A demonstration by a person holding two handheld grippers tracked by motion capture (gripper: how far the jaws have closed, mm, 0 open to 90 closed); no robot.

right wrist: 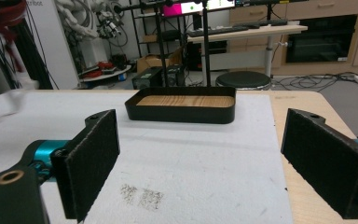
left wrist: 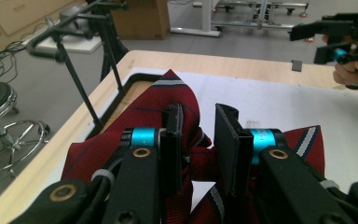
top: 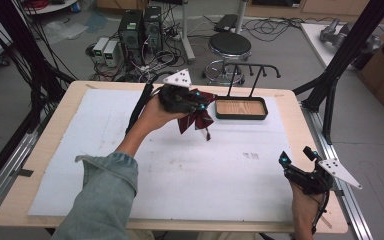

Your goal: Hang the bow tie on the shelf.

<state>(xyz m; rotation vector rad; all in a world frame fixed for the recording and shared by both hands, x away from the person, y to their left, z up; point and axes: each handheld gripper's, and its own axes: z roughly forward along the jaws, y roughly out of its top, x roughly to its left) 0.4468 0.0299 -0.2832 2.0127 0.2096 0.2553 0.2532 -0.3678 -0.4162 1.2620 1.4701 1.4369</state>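
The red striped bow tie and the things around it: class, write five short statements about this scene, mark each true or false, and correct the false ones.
1. The left gripper holds the red striped bow tie above the table. True.
2. The bow tie lies inside the black tray. False: it hangs from the left gripper's jaws, beside the tray.
3. The right gripper has its jaws wide apart with nothing between them. True.
4. The tray has a wood-grain bottom and a black rack standing up from it. True.
5. The right gripper is over the tray. False: it is near the table's near right corner, apart from the tray.
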